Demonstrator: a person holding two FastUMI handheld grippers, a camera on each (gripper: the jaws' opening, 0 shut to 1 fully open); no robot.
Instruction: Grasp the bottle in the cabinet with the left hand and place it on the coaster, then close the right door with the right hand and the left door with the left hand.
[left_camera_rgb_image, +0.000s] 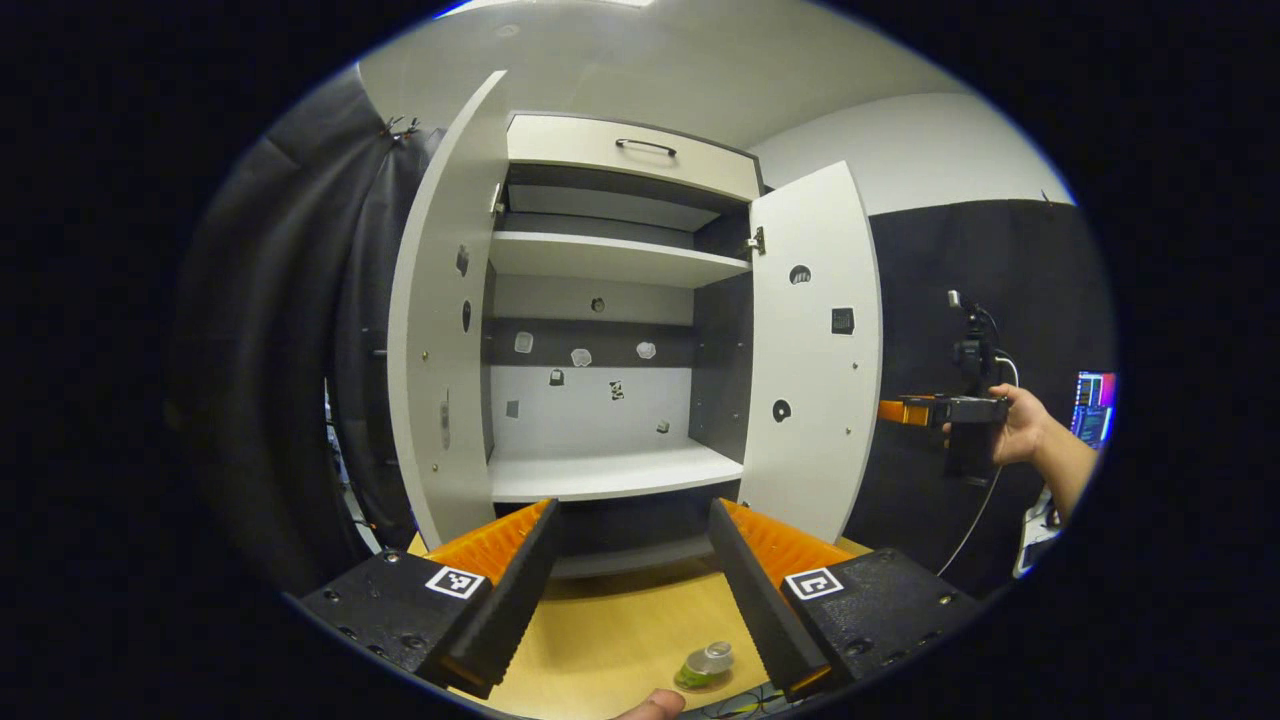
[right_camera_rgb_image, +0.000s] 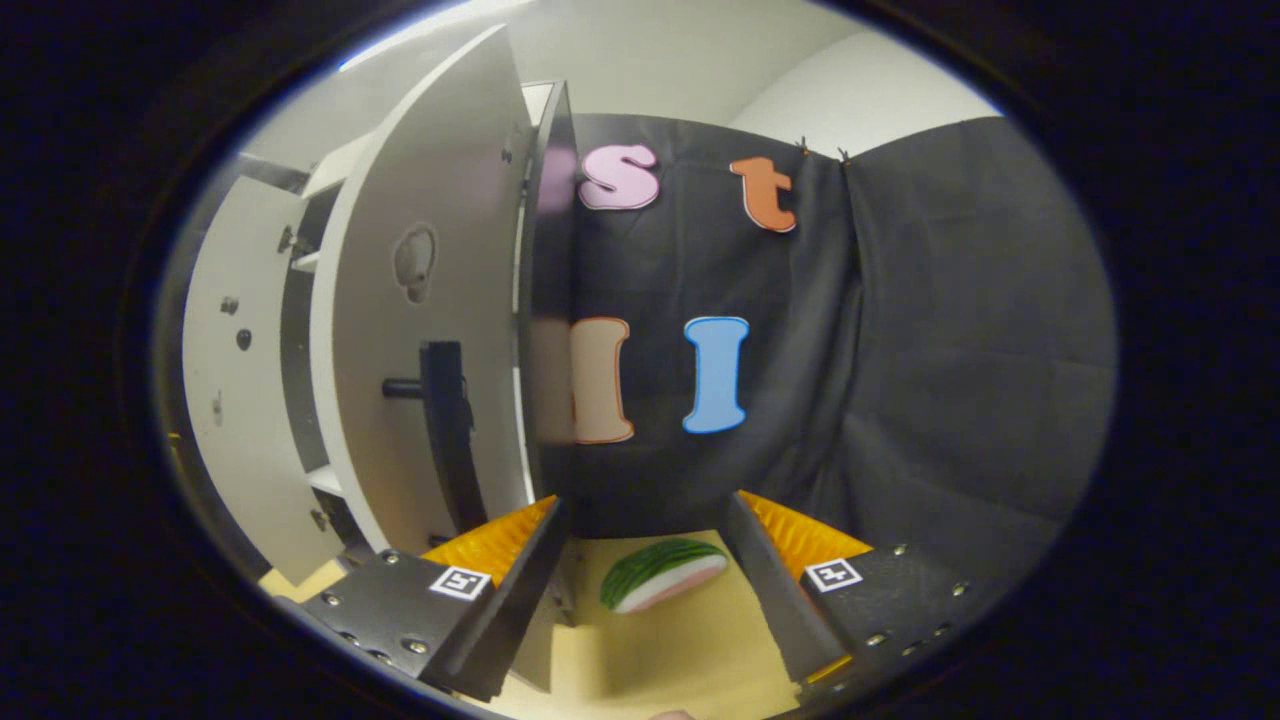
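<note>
Cabinet (left_camera_rgb_image: 610, 260) on wooden table (left_camera_rgb_image: 620, 630)

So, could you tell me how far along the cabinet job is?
Looks done: the bottle is out of the cabinet, on the table near what may be the coaster. In hand: the open right gripper faces the right door. Left: both doors stand open; the left gripper is open and empty.

Bottle (left_camera_rgb_image: 708, 665) near bottom edge, blurred, coaster unclear; watermelon slice (right_camera_rgb_image: 662, 574) partly behind right fingers (right_camera_rgb_image: 775, 590).
</note>
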